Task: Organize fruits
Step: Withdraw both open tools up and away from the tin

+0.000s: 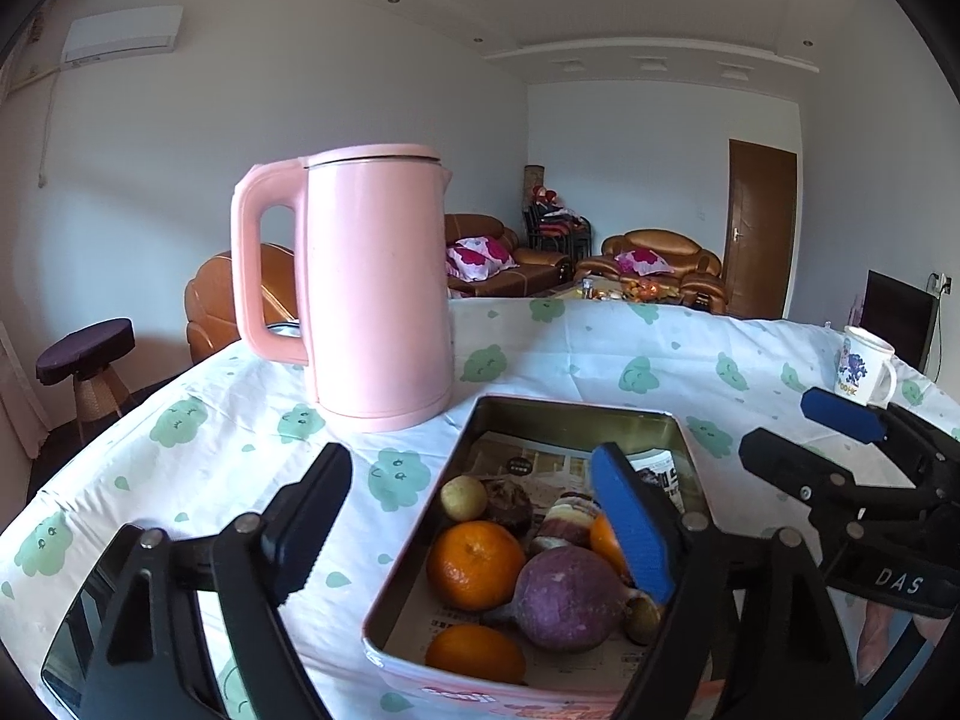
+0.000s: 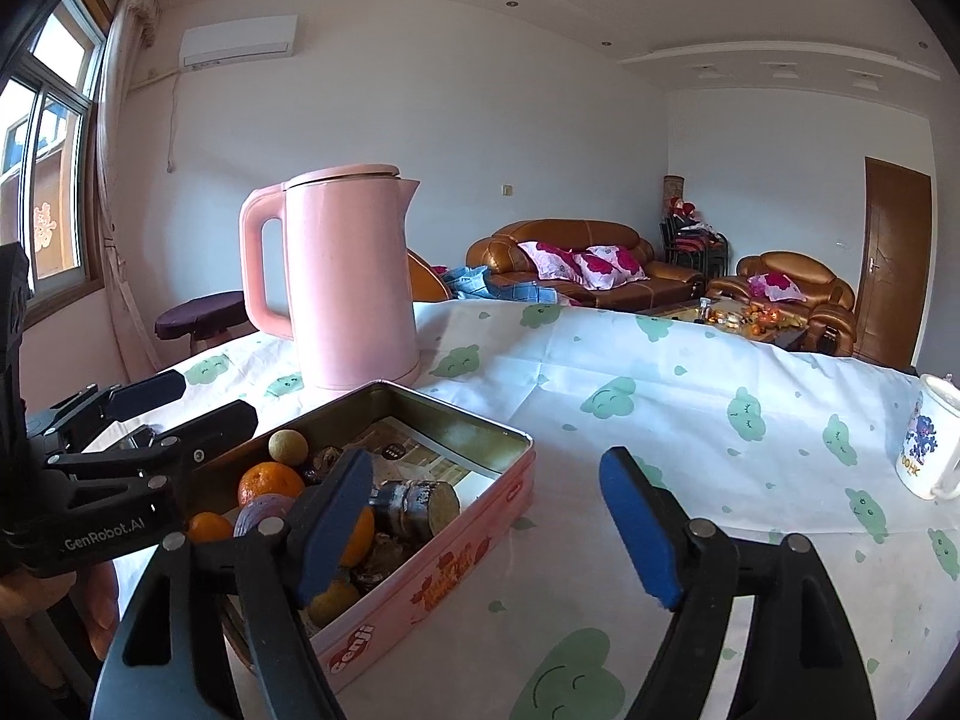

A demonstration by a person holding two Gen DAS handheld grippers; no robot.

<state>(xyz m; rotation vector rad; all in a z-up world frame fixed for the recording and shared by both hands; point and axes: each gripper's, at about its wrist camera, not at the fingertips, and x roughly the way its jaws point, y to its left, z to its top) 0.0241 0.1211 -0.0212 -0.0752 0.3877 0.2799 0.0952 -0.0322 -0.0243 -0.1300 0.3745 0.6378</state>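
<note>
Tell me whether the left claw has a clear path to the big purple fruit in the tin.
Probably yes. The left claw is open and empty just above the tin, which has no lid, and the purple fruit lies uncovered, though oranges crowd its side.

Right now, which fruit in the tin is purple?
The big round purple one near the tin's front, beside the oranges; the others are orange or tan.

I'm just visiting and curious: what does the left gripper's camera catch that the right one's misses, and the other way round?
Only the left view shows the tin's purple sweet potato whole and a black screen behind the mug. Only the right view shows the window and the tin's pink "Genji" side. Both share the pink kettle, oranges, cloud-print tablecloth and sofas.
</note>
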